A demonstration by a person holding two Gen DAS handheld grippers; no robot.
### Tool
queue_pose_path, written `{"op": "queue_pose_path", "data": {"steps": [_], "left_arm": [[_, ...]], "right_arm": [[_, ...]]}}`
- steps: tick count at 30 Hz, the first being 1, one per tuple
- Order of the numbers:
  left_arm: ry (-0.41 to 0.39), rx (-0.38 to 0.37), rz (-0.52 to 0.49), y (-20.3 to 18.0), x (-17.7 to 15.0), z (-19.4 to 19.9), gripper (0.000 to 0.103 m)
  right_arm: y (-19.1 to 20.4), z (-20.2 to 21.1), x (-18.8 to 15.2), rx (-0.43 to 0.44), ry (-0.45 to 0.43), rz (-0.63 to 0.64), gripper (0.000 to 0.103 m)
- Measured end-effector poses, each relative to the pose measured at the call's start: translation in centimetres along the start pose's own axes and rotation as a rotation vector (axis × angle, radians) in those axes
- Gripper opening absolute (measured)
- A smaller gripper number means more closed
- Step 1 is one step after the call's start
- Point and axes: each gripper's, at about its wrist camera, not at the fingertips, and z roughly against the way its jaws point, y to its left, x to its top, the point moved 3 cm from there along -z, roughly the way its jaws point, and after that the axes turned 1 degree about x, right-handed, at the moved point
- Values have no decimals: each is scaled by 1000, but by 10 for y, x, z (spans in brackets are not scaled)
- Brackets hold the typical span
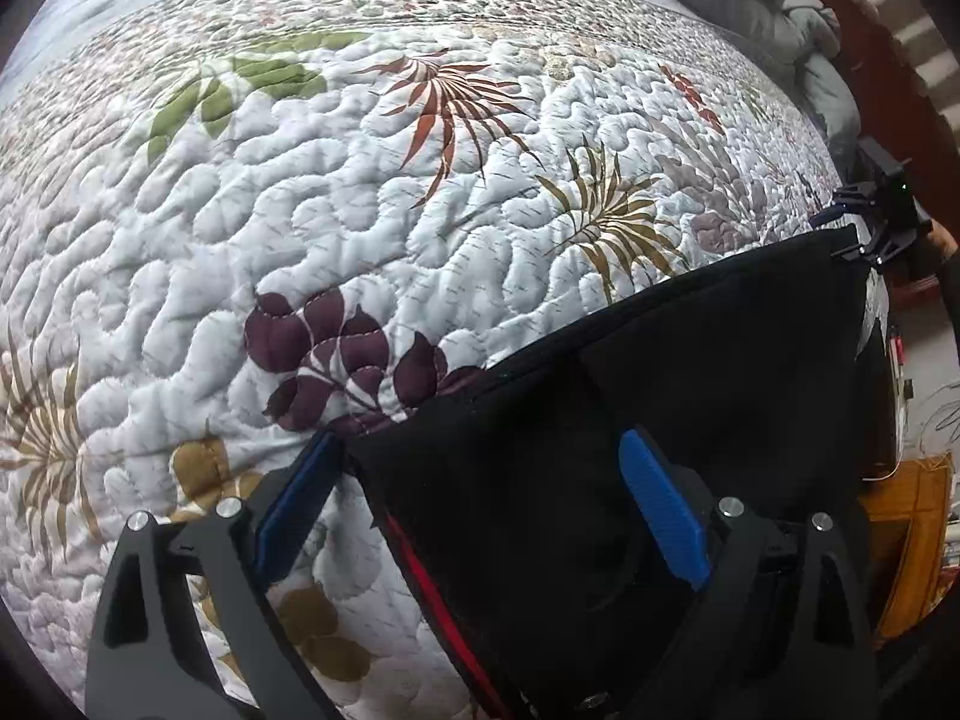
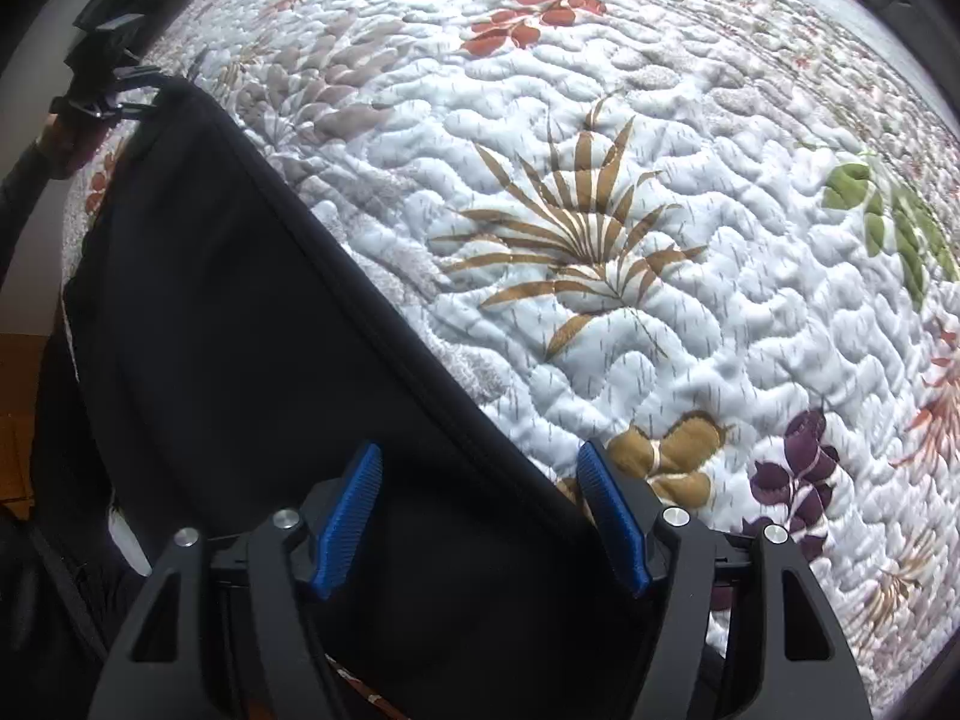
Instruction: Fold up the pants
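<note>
Left gripper [image 1: 480,492] and right gripper [image 2: 480,510]: jaws wide, straddling pants [image 1: 690,360] corners. Close squarely on both edges, toward 12 o'clock.

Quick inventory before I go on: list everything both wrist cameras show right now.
pants: one, black with a red side stripe, lying along the near edge of the quilt.
quilt: one, white with green, brown, red and purple leaf prints, covering the bed.
grey bedding: one bundle, far corner of the bed.
wooden frame: one, reddish brown, beyond that corner.
left tool: black with blue pads, open astride one end of the pants.
right tool: black with blue pads, open over the other end.
</note>
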Motion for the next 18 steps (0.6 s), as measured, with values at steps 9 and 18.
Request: {"op": "queue_pose_path", "data": {"steps": [9, 18], "left_arm": [[-13, 62, -28, 3, -2, 20, 28], [-121, 41, -78, -27, -9, 75, 17]], "right_arm": [[-7, 12, -10, 22, 29, 0, 13], [13, 69, -39, -58, -52, 16, 6]]}}
